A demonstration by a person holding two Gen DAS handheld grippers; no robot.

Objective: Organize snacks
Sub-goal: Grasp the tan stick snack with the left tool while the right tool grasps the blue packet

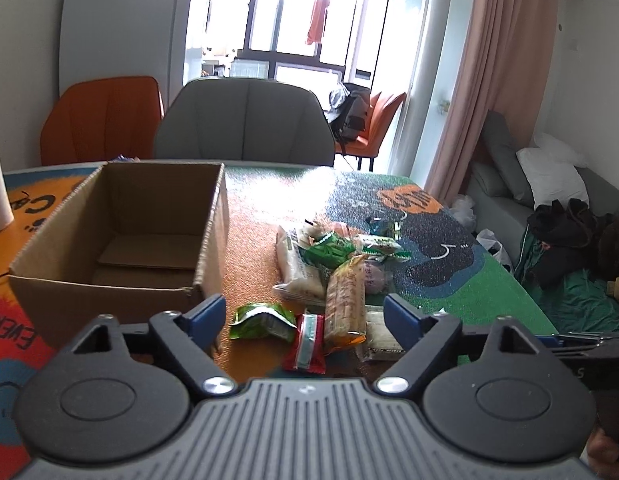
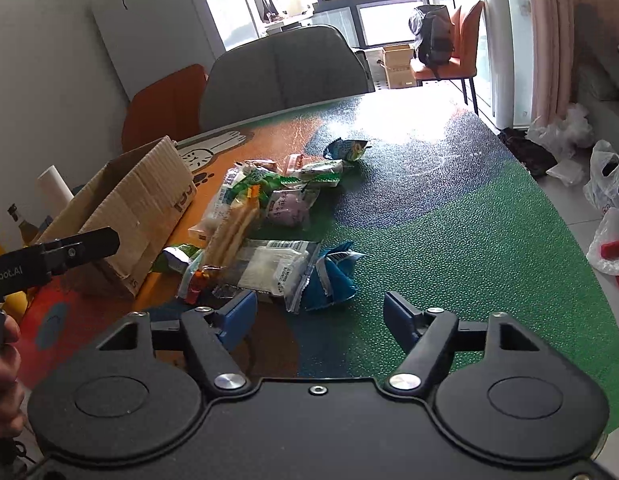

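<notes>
1. Your left gripper [image 1: 303, 312], black with blue pads, hangs above the near edge of the table with its jaws spread apart and nothing pressed between the pads.
2. Beyond its fingertips, between the two blue pads as the left wrist view shows it, lie a crumpled green snack packet [image 1: 262, 321], a small red and white sachet [image 1: 307, 344] and a long tan biscuit pack [image 1: 345, 300].
3. The open brown cardboard box [image 1: 121, 236] stands just left of that gripper's left pad, upright, with only bare cardboard showing inside.
4. Your right gripper [image 2: 320, 314], of the same build, also stands released, gripping nothing.
5. Just ahead of it sit a blue crinkled packet [image 2: 333, 276] and a clear wrapper of white wafers [image 2: 269, 266], touching each other.
6. The rest of the snack pile [image 2: 269, 192] spreads farther back on the orange and green patterned table mat [image 2: 449, 220], beside the box.
7. One blue and yellow packet [image 2: 347, 148] lies apart, at the far end of the pile.
</notes>
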